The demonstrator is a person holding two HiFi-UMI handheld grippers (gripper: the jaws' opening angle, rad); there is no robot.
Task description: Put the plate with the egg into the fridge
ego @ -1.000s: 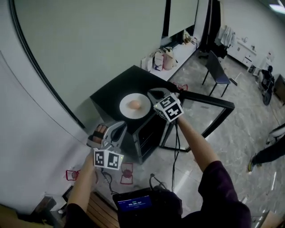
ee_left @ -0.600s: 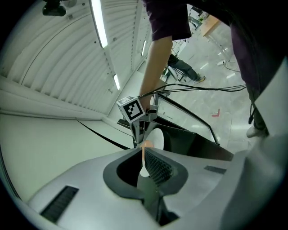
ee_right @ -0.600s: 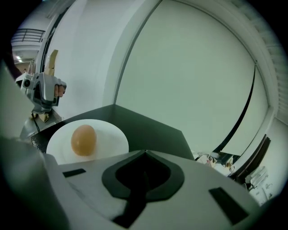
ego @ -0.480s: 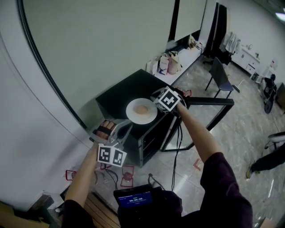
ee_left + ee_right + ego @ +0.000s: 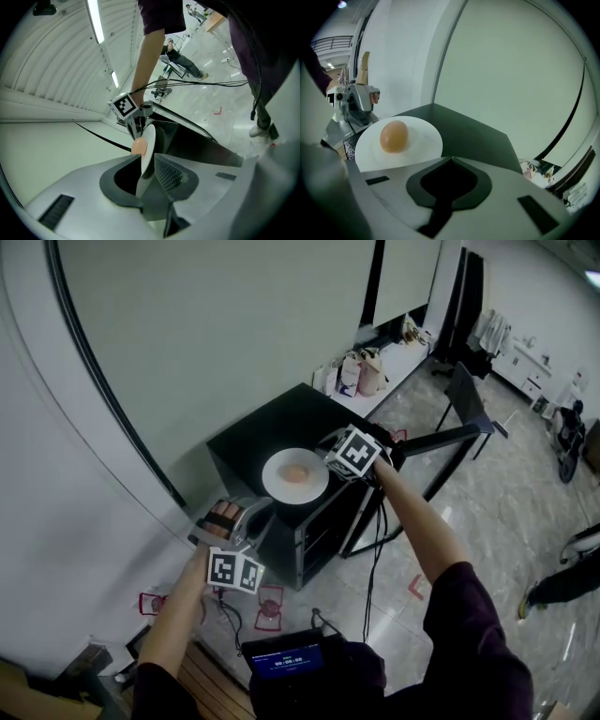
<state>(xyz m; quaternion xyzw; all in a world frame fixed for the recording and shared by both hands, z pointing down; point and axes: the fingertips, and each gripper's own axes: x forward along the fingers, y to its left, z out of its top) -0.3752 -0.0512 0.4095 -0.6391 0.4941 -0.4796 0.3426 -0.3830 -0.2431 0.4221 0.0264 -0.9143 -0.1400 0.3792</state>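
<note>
A white plate point(image 5: 279, 486) with a brown egg point(image 5: 296, 473) on it hovers over the top of a small black fridge point(image 5: 262, 432). My right gripper point(image 5: 330, 463) is shut on the plate's right rim. In the right gripper view the plate point(image 5: 419, 140) and egg point(image 5: 393, 136) lie just ahead of the closed right gripper point(image 5: 450, 159). My left gripper point(image 5: 255, 512) is at the plate's near left edge and its jaws are opening. In the left gripper view the plate point(image 5: 149, 138) shows edge-on, its rim in the gap of the left gripper point(image 5: 148, 174) without pressing pads.
The fridge door point(image 5: 448, 442) stands swung open to the right, and the shelves point(image 5: 319, 531) show in front. A pale curved wall point(image 5: 112, 381) runs close on the left. Bags point(image 5: 361, 371) and a chair point(image 5: 466, 385) stand behind; a person's leg point(image 5: 562, 577) is at right.
The left gripper has risen from below the fridge's corner to the plate's left rim, and its jaws have parted. The right gripper still holds the plate over the fridge top.
</note>
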